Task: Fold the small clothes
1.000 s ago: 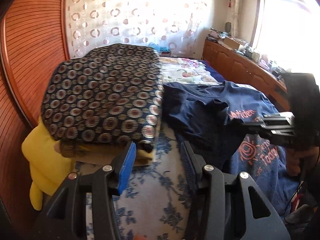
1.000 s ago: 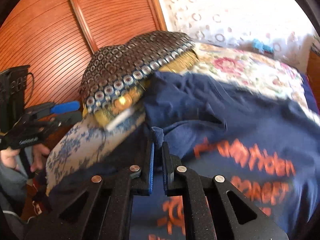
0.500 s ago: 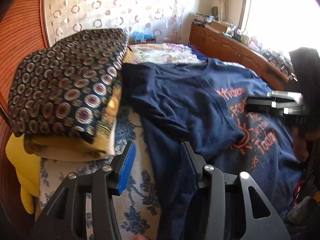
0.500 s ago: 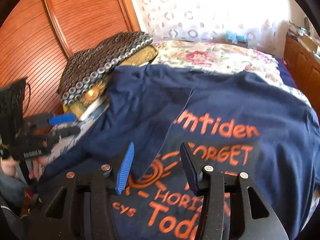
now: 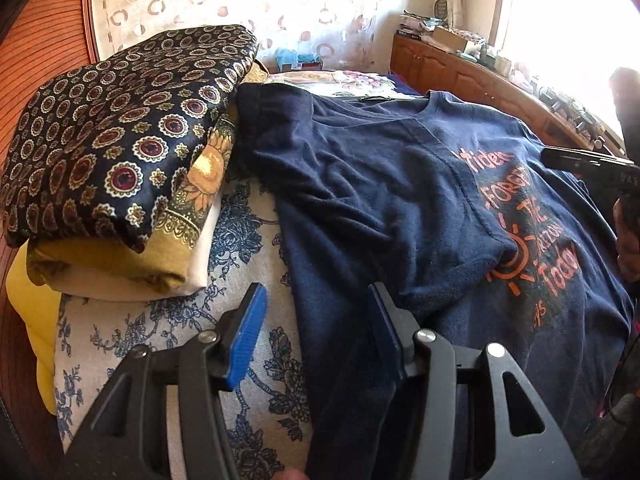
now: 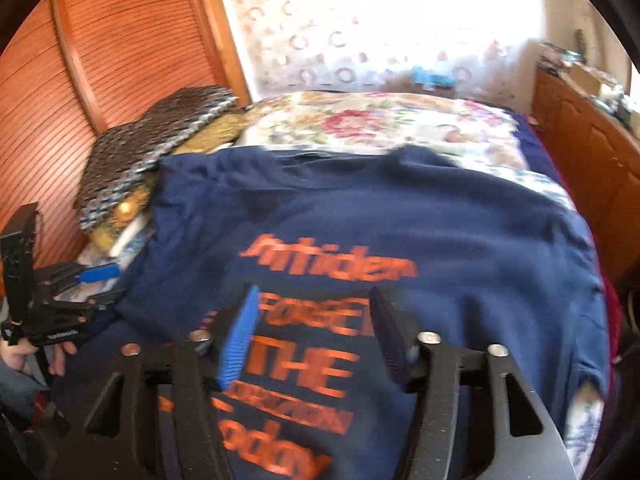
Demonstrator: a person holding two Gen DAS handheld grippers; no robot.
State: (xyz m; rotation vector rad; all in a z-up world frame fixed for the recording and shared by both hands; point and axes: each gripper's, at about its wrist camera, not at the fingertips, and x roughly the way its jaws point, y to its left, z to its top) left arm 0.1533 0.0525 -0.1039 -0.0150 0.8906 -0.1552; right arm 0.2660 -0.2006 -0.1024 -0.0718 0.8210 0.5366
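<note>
A navy T-shirt [image 5: 384, 200] with orange lettering lies front up on the bed, its left side folded in over the chest. My left gripper [image 5: 316, 320] hangs just above the shirt's left edge. Its jaws are opening, and the cloth lies below them untouched by the pads. In the right wrist view the same T-shirt [image 6: 460, 232] fills the bed, and my right gripper [image 6: 312, 320] hovers over the orange print. Its jaws are opening too, with nothing between them. Each gripper shows in the other's view: the right gripper [image 5: 588, 164] at the right edge, the left gripper [image 6: 80, 284] at the left edge.
A stack of folded cloths [image 5: 120, 132] topped by dark patterned fabric sits left of the shirt, on a yellow pillow [image 5: 28, 304]. A blue-flowered bedspread [image 5: 160, 332] shows beside the shirt. A ribbed wooden panel [image 6: 120, 60] stands at the left and a wooden sideboard [image 5: 460, 72] at the right.
My right gripper was shut on a fold of the shirt; it has let go, opened and swung right over the print. My left gripper moved right and down to the shirt's edge.
</note>
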